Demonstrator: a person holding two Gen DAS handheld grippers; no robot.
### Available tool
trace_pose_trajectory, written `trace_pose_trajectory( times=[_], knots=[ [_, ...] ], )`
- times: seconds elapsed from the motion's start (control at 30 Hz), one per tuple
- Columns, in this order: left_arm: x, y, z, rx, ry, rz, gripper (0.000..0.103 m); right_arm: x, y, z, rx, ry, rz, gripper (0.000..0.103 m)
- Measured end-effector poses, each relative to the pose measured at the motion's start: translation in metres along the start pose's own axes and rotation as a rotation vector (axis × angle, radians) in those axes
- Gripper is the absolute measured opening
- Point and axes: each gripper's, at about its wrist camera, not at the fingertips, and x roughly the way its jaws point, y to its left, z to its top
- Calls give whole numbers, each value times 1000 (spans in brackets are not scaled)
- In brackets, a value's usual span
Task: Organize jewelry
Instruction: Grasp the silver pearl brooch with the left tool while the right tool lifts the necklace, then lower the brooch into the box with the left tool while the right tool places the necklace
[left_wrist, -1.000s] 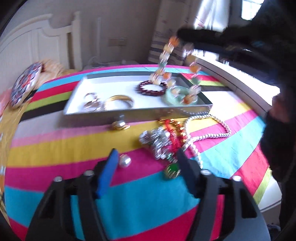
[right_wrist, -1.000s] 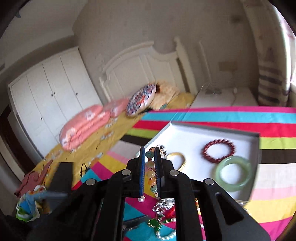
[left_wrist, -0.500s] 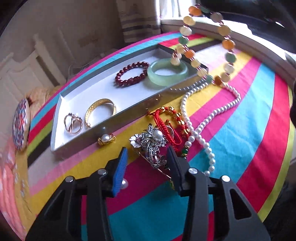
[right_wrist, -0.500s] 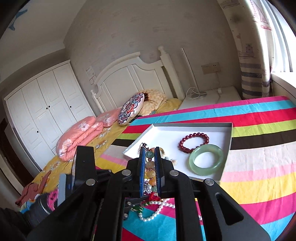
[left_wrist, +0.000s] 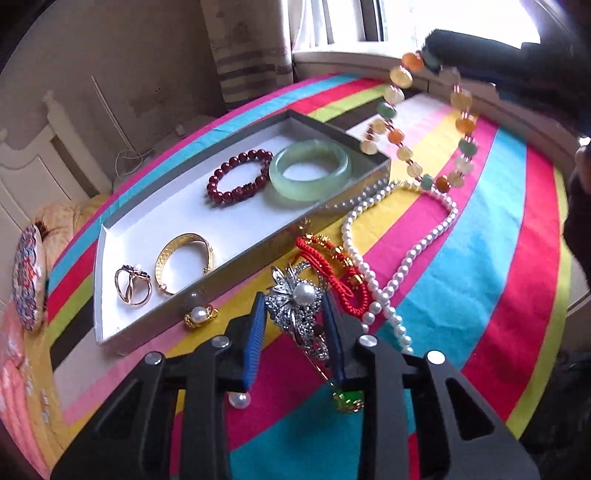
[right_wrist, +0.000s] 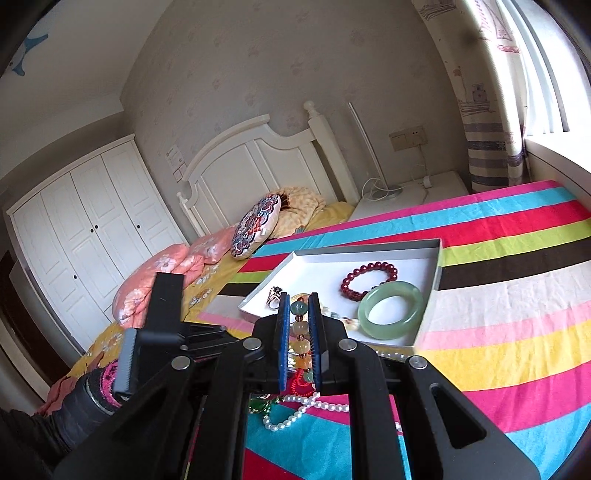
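Blue pads on the left gripper (left_wrist: 295, 325) now stand on either side of the silver brooch (left_wrist: 301, 306), where a second ago they hung well short of it with only a loose pearl between them. The fingers (left_wrist: 255, 339) are apart, not yet pressing (the brooch looks untouched and flat on the striped bedspread (left_wrist: 461, 266)). So the left side has gone from waiting to lining up its next pick.

The right gripper (right_wrist: 298, 339) stays clamped on the multicoloured bead bracelet (right_wrist: 299, 328); in the left wrist view that bracelet hangs in a loop just beyond the tray's near right corner, above the pearl necklace (left_wrist: 399, 273). A second ago it dangled over the tray (left_wrist: 236, 254) itself, so it has swung off and is not stored.

Inside the tray lie the jade bangle (left_wrist: 309, 173), red bead bracelet (left_wrist: 236, 179), gold bangle (left_wrist: 184, 258) and rings (left_wrist: 133, 286). Just outside the tray's front wall sit a pearl clasp (left_wrist: 200, 314) and red cord bracelet (left_wrist: 328, 269). Several pieces remain; the sorting looks perhaps half done.
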Motion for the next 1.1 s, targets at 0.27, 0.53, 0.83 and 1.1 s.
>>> trace_pose_trajectory(
  times=[0.27,0.53,0.83,1.1],
  knots=[
    [-27,-2,-10,-61,-72,74,30,-5,2,0,-1,-21,-10,11],
    [-72,41,-17,-266,-210,-77,30,-6,2,0,10,-20,-11,11],
    [-54,71,-35,-464,-193,-357,31,1,7,-2,-1,-10,-5,11],
    [-37,79,-43,-503,-178,-351,31,4,2,-5,2,9,-13,11]
  ],
)
